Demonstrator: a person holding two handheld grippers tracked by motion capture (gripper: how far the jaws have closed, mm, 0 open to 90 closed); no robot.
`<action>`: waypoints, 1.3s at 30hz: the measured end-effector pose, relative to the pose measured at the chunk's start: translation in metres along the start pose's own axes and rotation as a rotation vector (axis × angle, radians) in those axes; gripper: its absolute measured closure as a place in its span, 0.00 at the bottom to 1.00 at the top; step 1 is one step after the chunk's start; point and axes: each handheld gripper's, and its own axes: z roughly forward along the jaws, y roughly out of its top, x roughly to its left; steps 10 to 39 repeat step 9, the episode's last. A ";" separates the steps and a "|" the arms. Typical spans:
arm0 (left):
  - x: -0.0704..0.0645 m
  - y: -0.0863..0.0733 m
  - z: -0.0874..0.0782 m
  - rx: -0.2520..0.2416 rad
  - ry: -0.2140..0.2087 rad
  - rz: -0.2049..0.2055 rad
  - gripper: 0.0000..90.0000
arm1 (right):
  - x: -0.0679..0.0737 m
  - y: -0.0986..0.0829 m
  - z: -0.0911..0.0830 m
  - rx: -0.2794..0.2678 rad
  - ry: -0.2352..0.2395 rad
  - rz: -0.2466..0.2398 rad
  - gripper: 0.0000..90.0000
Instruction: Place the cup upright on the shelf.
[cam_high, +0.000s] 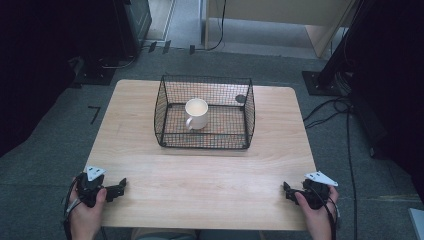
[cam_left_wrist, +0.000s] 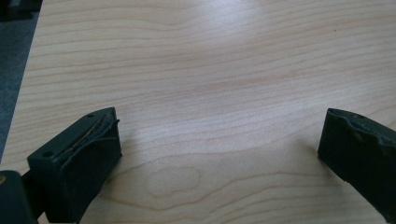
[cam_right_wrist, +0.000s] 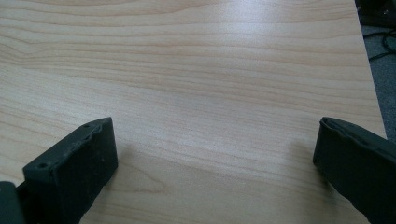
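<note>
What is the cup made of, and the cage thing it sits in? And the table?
The cup looks like glazed ceramic: creamy white, smooth, thick-walled, with a loop handle. The basket around it seems to be thin metal wire coated black; you can see through its fine grid. The table shows pale wood grain with a soft sheen, though it may be a printed laminate, not solid wood.

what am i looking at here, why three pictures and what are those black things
A person sits at a wooden table holding a hand-held claw in each hand. The high view looks down from above: the left claw and right claw rest near the table's near corners. The other two pictures come from cameras riding on each claw, looking along its two black jaws, which stand wide apart over bare wood: left claw, right claw. Neither holds anything. Farther back stands a black wire basket with a white mug inside.
</note>
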 end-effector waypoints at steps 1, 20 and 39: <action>-0.002 0.000 0.000 0.001 -0.001 0.001 0.00 | 0.000 0.000 0.000 0.000 0.000 0.000 0.00; -0.002 0.001 0.001 0.000 -0.006 0.007 0.00 | 0.000 0.000 0.000 0.000 -0.004 0.004 0.00; -0.002 0.001 0.001 0.000 -0.006 0.007 0.00 | 0.000 0.000 0.000 0.000 -0.004 0.004 0.00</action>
